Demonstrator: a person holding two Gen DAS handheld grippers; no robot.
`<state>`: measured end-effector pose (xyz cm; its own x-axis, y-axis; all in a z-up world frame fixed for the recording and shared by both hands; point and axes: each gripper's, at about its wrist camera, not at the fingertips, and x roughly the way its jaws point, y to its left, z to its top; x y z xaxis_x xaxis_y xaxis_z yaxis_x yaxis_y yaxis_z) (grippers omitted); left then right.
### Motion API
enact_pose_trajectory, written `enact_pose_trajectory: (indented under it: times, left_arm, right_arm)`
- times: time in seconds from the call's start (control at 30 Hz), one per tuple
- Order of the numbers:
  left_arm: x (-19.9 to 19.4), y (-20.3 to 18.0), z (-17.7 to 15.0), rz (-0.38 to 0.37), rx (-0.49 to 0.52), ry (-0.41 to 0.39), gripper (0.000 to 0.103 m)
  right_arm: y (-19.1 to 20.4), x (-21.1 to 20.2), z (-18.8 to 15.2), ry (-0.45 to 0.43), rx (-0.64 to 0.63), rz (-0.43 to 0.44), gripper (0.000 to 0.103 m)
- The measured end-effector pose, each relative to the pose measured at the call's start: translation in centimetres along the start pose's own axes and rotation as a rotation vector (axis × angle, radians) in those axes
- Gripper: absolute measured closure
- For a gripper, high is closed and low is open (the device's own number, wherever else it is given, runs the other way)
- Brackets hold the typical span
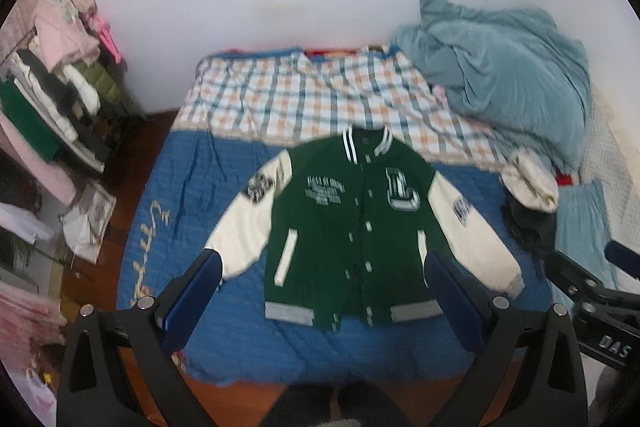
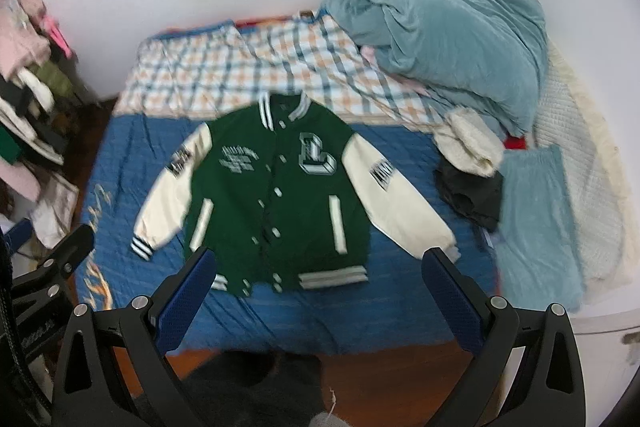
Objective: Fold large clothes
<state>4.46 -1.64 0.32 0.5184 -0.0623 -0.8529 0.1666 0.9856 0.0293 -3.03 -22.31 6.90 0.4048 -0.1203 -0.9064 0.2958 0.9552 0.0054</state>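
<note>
A green varsity jacket [image 1: 348, 223] [image 2: 276, 195] with cream sleeves lies flat and face up on the blue quilt [image 1: 176, 195] [image 2: 120, 163] of a bed, buttoned, sleeves spread to both sides. My left gripper [image 1: 320, 267] hangs open above the jacket's hem, holding nothing. In the right wrist view my right gripper [image 2: 318, 263] is also open and empty, hovering over the hem and right cuff. Both are well above the cloth. The right gripper's body [image 1: 592, 291] shows at the right edge of the left wrist view.
A checked sheet [image 1: 304, 95] [image 2: 240, 67] covers the bed's far half. A teal duvet heap [image 1: 512, 75] [image 2: 452, 43], a cream garment [image 2: 468, 143] and a dark garment [image 2: 472, 195] lie at the right. A clothes rack [image 1: 60, 83] stands left. Wooden floor [image 2: 400, 379] lies below.
</note>
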Motion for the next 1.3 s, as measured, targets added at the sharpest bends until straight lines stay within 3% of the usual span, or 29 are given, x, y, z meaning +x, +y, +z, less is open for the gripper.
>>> enact_pose_trajectory:
  times: [0.1, 0.2, 0.27, 0.33, 0.4, 0.67, 0.73, 0.83, 0.93, 1.07, 1.1, 1.13, 1.2, 1.23, 1.3]
  left_arm:
    - [3.9, 0.3, -0.1, 0.051, 0.029, -0.068, 0.000]
    - [9.3, 0.3, -0.7, 0.098, 0.055, -0.066, 0.000]
    - [13.2, 0.2, -1.3, 0.117, 0.057, -0.034, 0.000]
    - [17.2, -0.2, -1.8, 0.136, 0.059, 0.014, 0.000]
    - [20.8, -0.8, -2.3, 0.153, 0.057, 0.057, 0.000]
    - [35.5, -3.5, -4.9, 0.287, 0.009, 0.207, 0.000]
    - [38.8, -3.6, -5.7, 0.317, -0.018, 0.264, 0.000]
    - [44.1, -3.7, -7.1, 0.335, -0.067, 0.335, 0.000]
    - [48.5, -4.1, -8.1, 0.357, -0.067, 0.379, 0.000]
    - [52.2, -4.0, -9.3, 0.375, -0.082, 0.404, 0.000]
    - [53.2, -4.2, -9.4, 0.376, -0.084, 0.407, 0.000]
    - [54.0, -4.2, -9.7, 0.376, -0.084, 0.407, 0.000]
    - [55.4, -4.0, -9.9, 0.371, -0.085, 0.409, 0.000]
    - [55.8, -3.8, -10.2, 0.372, -0.083, 0.411, 0.000]
    - [56.1, -3.2, -10.3, 0.359, -0.084, 0.401, 0.000]
  right_arm:
    - [-1.3, 2.7, 0.1, -0.055, 0.076, 0.002, 0.000]
    - [-3.2, 7.9, -0.9, -0.018, 0.199, -0.040, 0.000]
    - [-5.3, 11.8, -2.3, 0.031, 0.307, -0.060, 0.007]
    - [-8.8, 16.6, -4.2, 0.091, 0.431, -0.047, 0.023]
    - [-12.1, 20.6, -6.5, 0.156, 0.537, -0.039, 0.028]
    - [-28.7, 38.3, -18.7, 0.243, 1.076, 0.003, 0.030]
    - [-32.8, 43.3, -22.6, 0.216, 1.260, 0.027, 0.030]
    - [-37.1, 49.3, -26.5, 0.158, 1.427, 0.039, 0.030]
    - [-39.8, 54.3, -28.4, 0.088, 1.531, 0.052, 0.030]
    - [-41.9, 57.6, -28.1, 0.005, 1.573, 0.025, 0.028]
    - [-41.9, 57.9, -27.0, -0.023, 1.548, -0.007, 0.033]
    - [-41.9, 58.4, -26.1, -0.029, 1.517, -0.049, 0.046]
    - [-41.6, 58.8, -24.6, -0.052, 1.478, -0.101, 0.079]
    - [-41.3, 59.0, -23.6, -0.056, 1.451, -0.126, 0.086]
    - [-40.3, 58.6, -21.1, -0.080, 1.405, -0.156, 0.088]
